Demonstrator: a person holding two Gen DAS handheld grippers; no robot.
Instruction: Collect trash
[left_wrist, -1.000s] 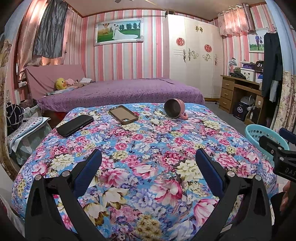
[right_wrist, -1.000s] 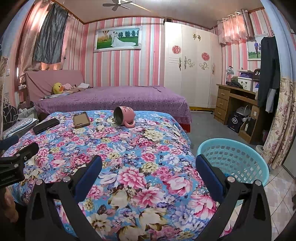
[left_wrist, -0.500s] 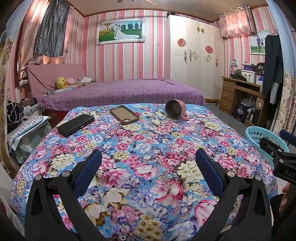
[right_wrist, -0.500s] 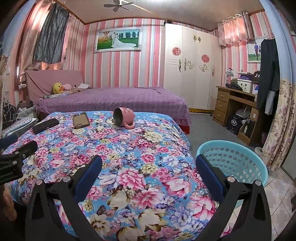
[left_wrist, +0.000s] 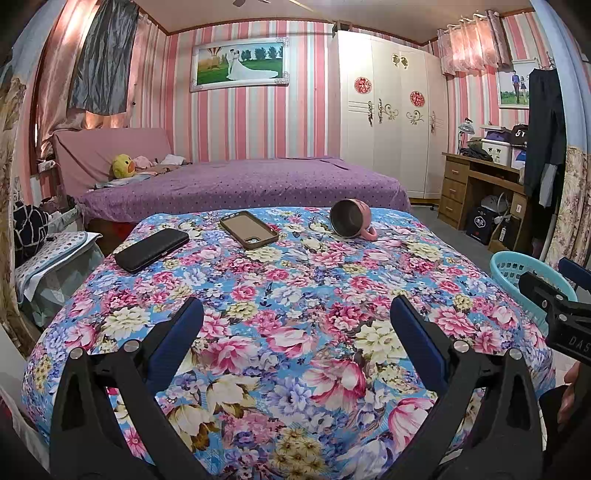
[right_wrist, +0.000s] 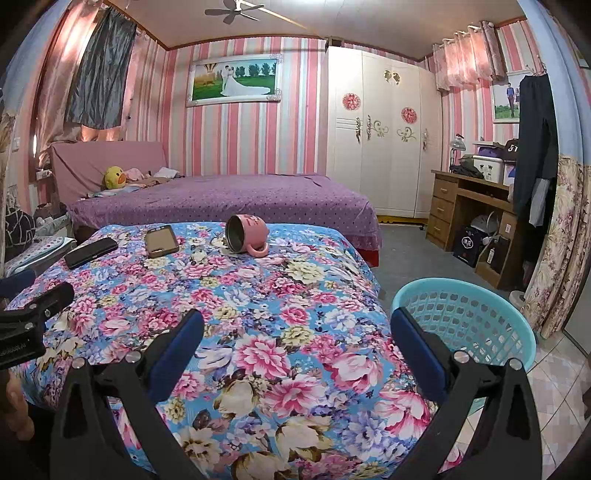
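Note:
A table under a floral cloth carries a pink mug lying on its side, a brown phone case and a black case; they also show in the right wrist view: the mug, the brown case, the black case. A turquoise basket stands on the floor right of the table. My left gripper is open and empty above the near part of the cloth. My right gripper is open and empty near the table's right front, next to the basket.
A purple bed lies behind the table, a white wardrobe and a wooden desk at the right. A cluttered stand is left of the table. Tiled floor shows at the right.
Both views have drifted slightly; the room sits a little lower in frame. Both grippers stay open and empty.

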